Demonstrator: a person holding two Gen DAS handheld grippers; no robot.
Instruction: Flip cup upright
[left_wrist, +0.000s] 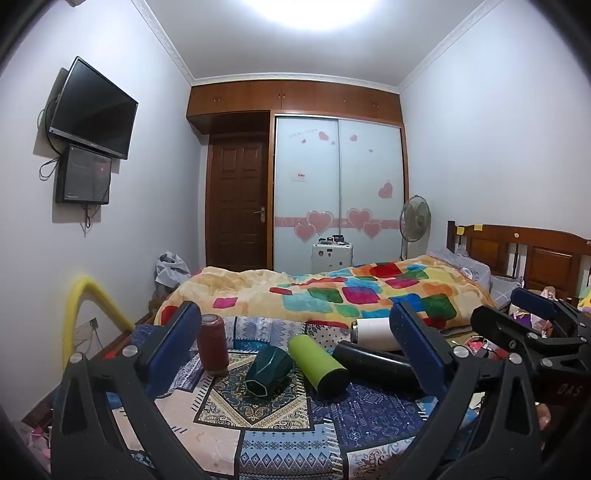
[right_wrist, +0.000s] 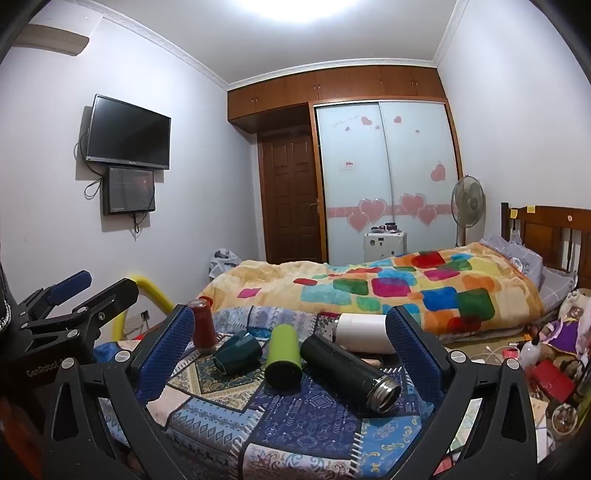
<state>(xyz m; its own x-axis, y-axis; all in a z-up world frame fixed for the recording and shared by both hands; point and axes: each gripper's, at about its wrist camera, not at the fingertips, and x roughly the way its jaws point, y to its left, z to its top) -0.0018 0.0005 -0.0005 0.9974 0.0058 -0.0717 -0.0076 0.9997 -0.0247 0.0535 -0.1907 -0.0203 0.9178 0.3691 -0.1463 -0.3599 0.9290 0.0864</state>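
While both grippers hang above patterned cloth (left_wrist: 258, 435), left gripper (left_wrist: 295, 354) jaws spread wide, empty; right gripper (right_wrist: 291, 347) likewise. Dark green cup (left_wrist: 267, 371) on its side mid-cloth, between upright red bottle (left_wrist: 212, 343) and lying lime bottle (left_wrist: 317, 363). Black flask (right_wrist: 347, 369), white flask (right_wrist: 364, 332) lying beyond.

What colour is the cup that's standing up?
Dark red cup, clearest in the left wrist view.

Black-framed grippers wearing blue pads

Left gripper (left_wrist: 295, 354) and right gripper (right_wrist: 290, 347) are showing textured blue fingers (left_wrist: 173, 347), silver screws, white "GenRobot" lettering.
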